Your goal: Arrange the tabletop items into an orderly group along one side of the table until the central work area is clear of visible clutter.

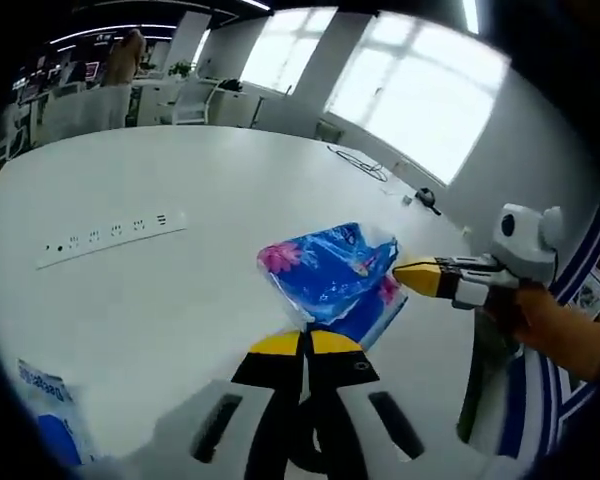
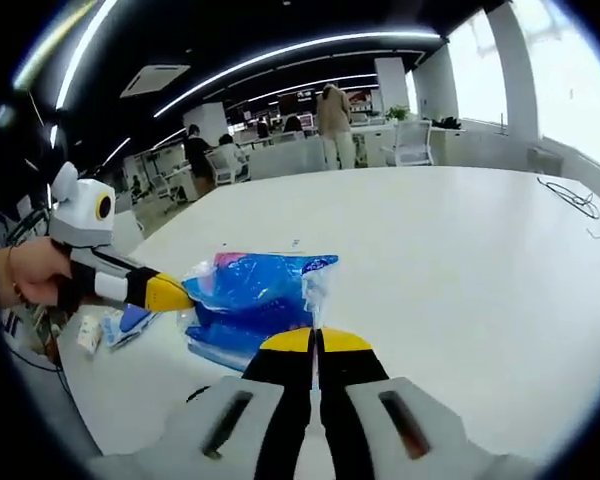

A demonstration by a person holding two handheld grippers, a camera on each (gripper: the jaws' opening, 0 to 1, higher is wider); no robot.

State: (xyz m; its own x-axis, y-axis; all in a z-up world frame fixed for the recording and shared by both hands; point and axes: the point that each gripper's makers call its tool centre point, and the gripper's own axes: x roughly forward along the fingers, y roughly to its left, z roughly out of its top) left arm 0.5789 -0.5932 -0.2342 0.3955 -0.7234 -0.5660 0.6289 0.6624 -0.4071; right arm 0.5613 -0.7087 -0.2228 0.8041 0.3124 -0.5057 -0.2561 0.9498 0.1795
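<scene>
- In the left gripper view, the left gripper (image 1: 305, 343) has its yellow-tipped jaws pressed together at the near edge of the blue tissue pack (image 1: 332, 275); whether they pinch its wrapper I cannot tell.
- The right gripper (image 1: 408, 277) meets the pack's far side. A white power strip (image 1: 112, 237) lies well apart, and broad bare white table (image 1: 230, 170) stretches beyond.
- In the right gripper view, the right gripper's jaws are together at the pack's edge. A small blue packet (image 2: 120, 325) sits near the table edge.
</scene>
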